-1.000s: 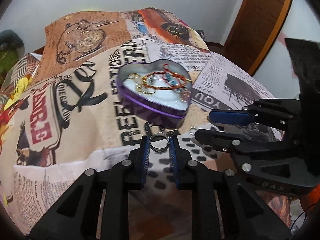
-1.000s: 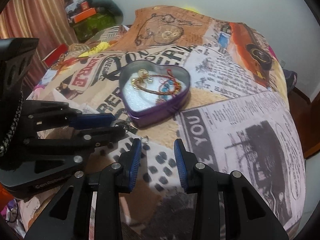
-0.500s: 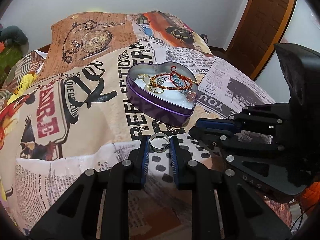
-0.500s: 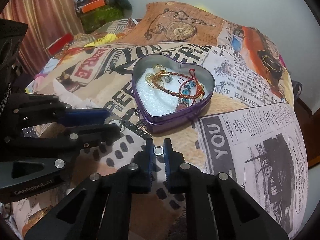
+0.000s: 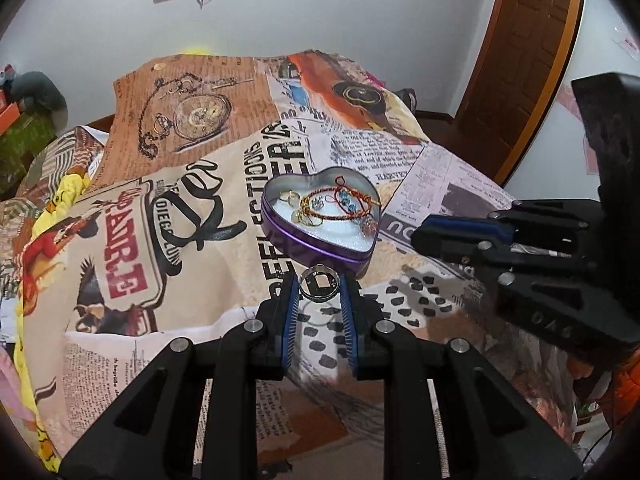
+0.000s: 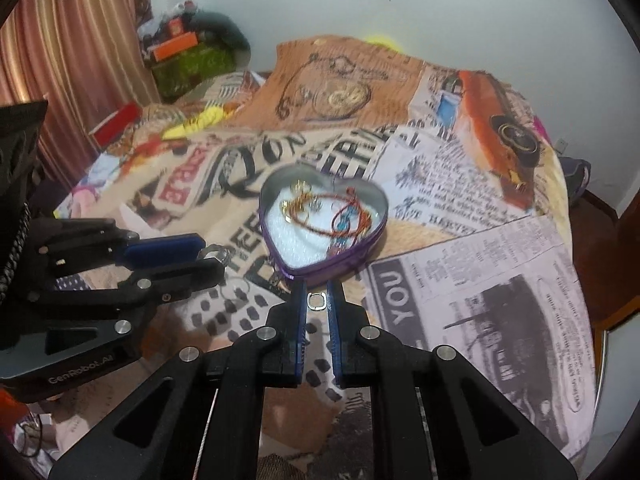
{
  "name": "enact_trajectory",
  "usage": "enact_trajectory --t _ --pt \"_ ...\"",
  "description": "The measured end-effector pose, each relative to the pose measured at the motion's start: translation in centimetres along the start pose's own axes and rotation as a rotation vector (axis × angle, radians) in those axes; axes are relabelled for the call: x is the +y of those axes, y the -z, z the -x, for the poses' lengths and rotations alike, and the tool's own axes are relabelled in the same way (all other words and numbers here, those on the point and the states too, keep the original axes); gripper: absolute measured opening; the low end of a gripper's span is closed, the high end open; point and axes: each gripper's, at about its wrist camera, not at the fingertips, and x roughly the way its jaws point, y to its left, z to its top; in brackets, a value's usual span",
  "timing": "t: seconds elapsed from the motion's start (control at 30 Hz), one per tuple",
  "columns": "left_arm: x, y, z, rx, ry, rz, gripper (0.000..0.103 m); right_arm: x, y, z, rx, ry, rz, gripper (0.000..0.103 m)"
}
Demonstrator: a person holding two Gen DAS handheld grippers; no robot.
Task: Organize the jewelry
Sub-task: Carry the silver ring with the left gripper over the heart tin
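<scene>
Lettering "GenRobot.AI" marks left gripper [image 6: 218, 258] clamping silver ring [image 5: 319, 287].

A newspaper-print blanket [image 5: 200, 240] carries a purple heart-shaped tin [image 5: 320, 240].

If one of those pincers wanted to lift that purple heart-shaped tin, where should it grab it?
Probably by the rim: one finger inside, one outside the thin upright wall of the heart tin, coming down from above. The near pointed end suits best, since the white lining there is bare and the bracelets lie farther back. Both grippers are busy now: the left gripper holds a silver ring, the right gripper a small ring.
</scene>
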Motion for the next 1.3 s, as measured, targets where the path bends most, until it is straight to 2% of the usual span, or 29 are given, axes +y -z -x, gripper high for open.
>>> enact_trajectory --t 0.33,0.43,0.67,0.93,1.0,1.3 --pt "-0.3 -1.2 1.6 -0.047 -0.009 -0.016 0.020 -0.1 -1.0 2.6 -0.080 0.014 -0.029 0.009" --pt "-0.2 -1.9 1.9 -0.066 -0.011 -0.016 0.020 0.0 -1.4 3.1 -0.104 0.035 -0.026 0.009" --pt "0.3 -3.4 2.1 -0.100 -0.015 -0.006 0.020 -0.2 -2.4 3.4 -0.139 0.026 -0.042 0.009" --pt "0.9 -4.3 0.7 -0.101 -0.012 0.002 0.020 -0.8 -3.3 1.9 -0.131 0.003 -0.073 0.009" --pt "1.1 -4.3 -0.2 -0.088 -0.027 0.006 0.020 -0.9 -3.4 1.4 -0.125 -0.003 -0.080 0.009" --pt "0.9 -4.2 -2.9 -0.041 0.006 -0.001 0.020 -1.4 -3.9 -0.6 -0.091 -0.016 -0.095 0.009"
